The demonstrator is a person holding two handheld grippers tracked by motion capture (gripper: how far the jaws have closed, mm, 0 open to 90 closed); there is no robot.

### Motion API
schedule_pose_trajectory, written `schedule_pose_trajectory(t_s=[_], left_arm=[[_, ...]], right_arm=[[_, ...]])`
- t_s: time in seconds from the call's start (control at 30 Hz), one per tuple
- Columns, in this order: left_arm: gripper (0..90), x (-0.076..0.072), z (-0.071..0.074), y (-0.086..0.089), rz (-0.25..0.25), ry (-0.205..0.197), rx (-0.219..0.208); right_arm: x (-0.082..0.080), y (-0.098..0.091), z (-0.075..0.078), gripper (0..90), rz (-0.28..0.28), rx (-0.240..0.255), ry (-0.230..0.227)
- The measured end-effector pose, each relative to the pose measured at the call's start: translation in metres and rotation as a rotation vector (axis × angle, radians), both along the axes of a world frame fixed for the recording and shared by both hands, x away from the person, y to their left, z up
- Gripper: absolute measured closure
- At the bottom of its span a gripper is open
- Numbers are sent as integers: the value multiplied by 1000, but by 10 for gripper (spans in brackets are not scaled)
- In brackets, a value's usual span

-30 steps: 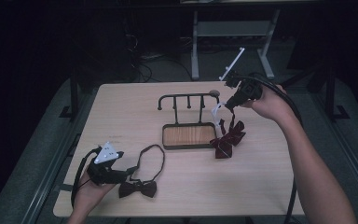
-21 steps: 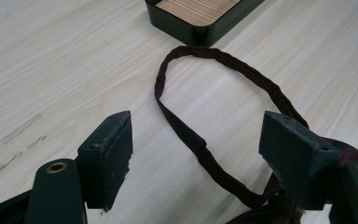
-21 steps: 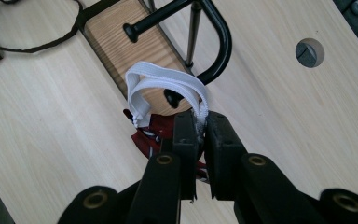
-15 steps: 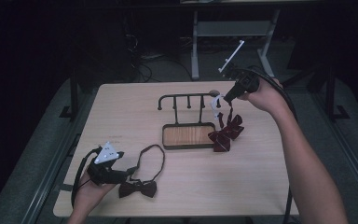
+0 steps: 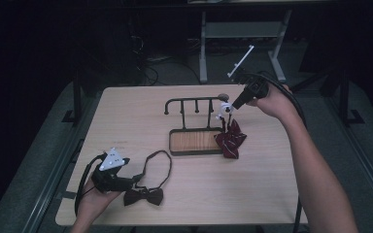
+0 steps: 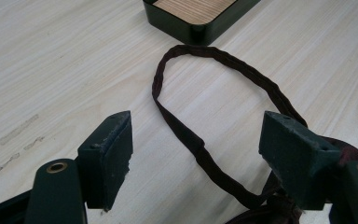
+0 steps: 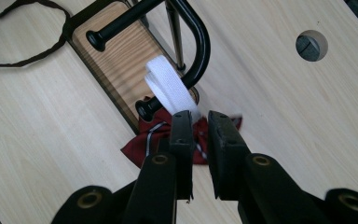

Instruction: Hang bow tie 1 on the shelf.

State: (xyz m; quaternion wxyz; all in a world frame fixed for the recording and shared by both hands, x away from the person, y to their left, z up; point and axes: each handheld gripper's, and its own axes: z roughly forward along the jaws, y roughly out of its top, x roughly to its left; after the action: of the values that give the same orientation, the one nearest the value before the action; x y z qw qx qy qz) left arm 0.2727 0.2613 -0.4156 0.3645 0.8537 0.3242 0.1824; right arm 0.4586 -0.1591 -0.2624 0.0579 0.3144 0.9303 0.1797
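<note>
The black hanger rack stands mid-counter on a wood-inlaid base. At its right end, the right hand-held gripper has its jaws nearly together around the white strap of a red striped bow tie. The jaws have just been easing apart, and the strap sits in the narrow gap between them. The strap is looped over the rack's end peg, and the tie hangs against the base's right edge. Well in front of the rack, to its left, the left hand-held gripper rests with jaws spread wide over the neck band of a dark bow tie lying flat on the counter.
</note>
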Motion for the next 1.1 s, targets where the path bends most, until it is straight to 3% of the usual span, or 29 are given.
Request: schedule_pose_trajectory(t_s=[0.33,0.73,1.1], left_arm=[[263,0,0,0,-1,3,-2],[262,0,-1,-1,-4,8,3],[262,0,-2,-1,-4,14,6]], right_arm=[[-5,-5,0,780,15,13,5],[-12,-17,-12,740,26,52,31],[-21,-22,-22,692,38,69,27]])
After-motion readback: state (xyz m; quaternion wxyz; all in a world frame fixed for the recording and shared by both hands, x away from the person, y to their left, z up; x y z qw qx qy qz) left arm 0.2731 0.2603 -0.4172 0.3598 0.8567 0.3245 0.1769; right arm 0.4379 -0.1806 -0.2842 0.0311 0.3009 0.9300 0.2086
